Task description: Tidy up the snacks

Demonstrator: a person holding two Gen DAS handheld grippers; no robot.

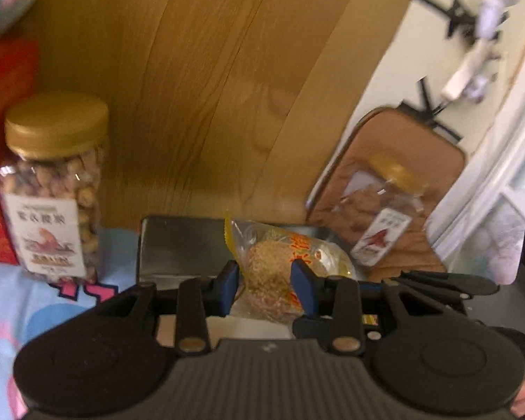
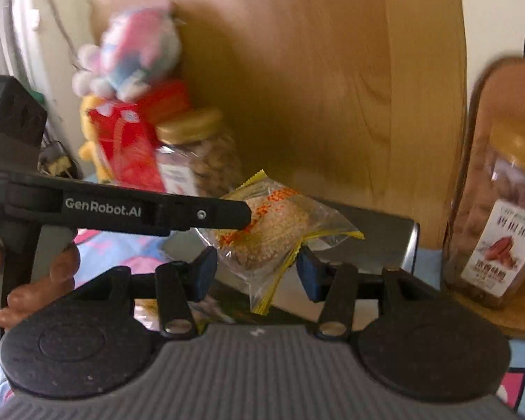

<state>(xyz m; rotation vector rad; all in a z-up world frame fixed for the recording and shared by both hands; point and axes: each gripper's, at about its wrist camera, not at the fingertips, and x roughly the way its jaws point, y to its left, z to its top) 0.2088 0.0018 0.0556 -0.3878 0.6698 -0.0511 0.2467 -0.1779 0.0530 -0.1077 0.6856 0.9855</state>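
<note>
Sesame snack packet [image 1: 276, 273] clamped in the down-tilted left claw [image 1: 267, 287], right claw [image 2: 255, 273] apart around its corner.

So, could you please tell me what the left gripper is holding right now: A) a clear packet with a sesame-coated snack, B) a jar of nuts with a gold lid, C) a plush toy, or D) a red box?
A: the left gripper has its blue pads pressed on the snack packet, while the jar stands apart beside it.
</note>
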